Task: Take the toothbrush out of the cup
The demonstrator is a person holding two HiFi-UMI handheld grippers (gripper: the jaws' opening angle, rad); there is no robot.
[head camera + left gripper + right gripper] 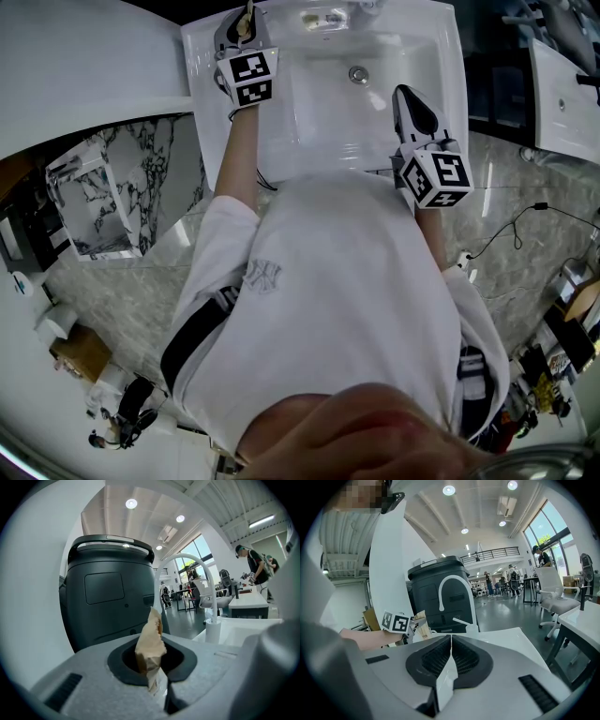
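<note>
Left gripper (161, 681): jaws pinched on the toothbrush (150, 644), a tan, paper-wrapped piece. It stands upright between the pads, and its crumpled top rises clear above them. In the head view this gripper sits at the sink's (366, 103) back left corner, with the tan piece showing at its tip.

Ahead of the left gripper: a dark lidded bin (110, 597) stands directly behind the toothbrush. A white arched faucet (213, 629) stands to the gripper's right front.

Right gripper (451, 644): jaws pressed together, ribbed pads meeting along one seam, nothing between them. It hovers over the right side of the basin, well apart from the left gripper. The toothbrush lies to its left front, beside the left gripper's marker cube.
</note>
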